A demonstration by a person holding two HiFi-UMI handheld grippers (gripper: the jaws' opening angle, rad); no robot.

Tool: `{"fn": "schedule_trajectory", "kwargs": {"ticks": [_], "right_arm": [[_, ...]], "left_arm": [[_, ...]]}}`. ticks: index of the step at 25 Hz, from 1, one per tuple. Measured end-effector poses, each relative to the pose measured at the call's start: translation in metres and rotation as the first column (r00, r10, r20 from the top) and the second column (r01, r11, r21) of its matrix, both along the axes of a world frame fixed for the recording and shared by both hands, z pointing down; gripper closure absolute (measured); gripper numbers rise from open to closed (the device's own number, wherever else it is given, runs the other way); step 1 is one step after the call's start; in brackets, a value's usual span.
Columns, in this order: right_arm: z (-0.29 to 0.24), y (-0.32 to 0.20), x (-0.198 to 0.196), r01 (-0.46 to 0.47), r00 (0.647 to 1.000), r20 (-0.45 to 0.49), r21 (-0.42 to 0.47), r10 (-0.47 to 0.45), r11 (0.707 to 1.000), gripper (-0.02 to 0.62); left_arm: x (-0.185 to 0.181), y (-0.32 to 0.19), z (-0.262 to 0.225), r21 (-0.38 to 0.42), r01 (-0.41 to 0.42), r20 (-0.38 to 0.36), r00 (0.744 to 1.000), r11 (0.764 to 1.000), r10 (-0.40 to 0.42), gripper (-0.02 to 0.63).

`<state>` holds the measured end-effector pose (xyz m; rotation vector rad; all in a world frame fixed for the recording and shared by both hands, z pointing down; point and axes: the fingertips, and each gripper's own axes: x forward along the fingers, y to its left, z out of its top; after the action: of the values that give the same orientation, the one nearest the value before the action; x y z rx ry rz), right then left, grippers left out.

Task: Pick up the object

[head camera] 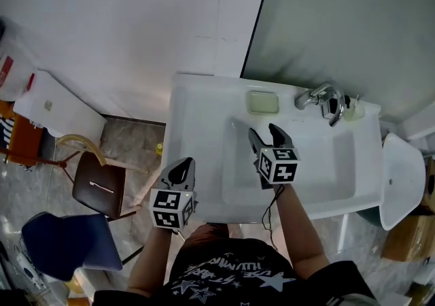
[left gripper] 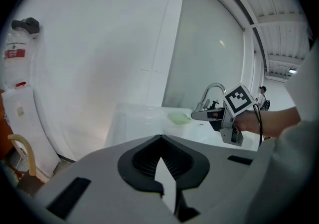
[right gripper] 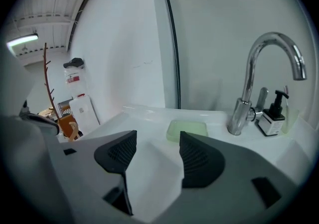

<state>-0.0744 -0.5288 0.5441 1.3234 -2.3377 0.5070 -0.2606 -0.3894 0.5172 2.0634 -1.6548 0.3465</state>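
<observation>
A pale green soap dish lies on the back ledge of the white sink, left of the faucet. My right gripper hovers over the basin, open and empty, its jaws pointing at the dish. In the right gripper view the dish shows just beyond the gap of that gripper. My left gripper hangs at the sink's front left corner, shut on nothing. From the left gripper view the dish is far off, with the right gripper's marker cube beside it.
A soap dispenser stands right of the faucet against the wall. A brown chair and a blue chair stand on the floor at the left. A white bin sits to the sink's right.
</observation>
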Motion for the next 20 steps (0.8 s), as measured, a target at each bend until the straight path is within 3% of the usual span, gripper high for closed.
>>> {"fn": "schedule_trajectory", "kwargs": {"ticks": [9,20], "right_arm": [[0.021,-0.055,-0.031,0.003,0.999,-0.043,-0.012,-0.003,1.0,0.319],[0.064,-0.098,-0.045,-0.056,0.991,-0.124,-0.071,0.047,0.996,0.416]], "left_arm": [[-0.022,-0.038,0.007,-0.021,0.023,-0.011,1.0,1.0,-0.023,0.591],[-0.03,-0.051,0.028,-0.078,0.025,-0.022,0.999,0.997,-0.026,0.591]]}}
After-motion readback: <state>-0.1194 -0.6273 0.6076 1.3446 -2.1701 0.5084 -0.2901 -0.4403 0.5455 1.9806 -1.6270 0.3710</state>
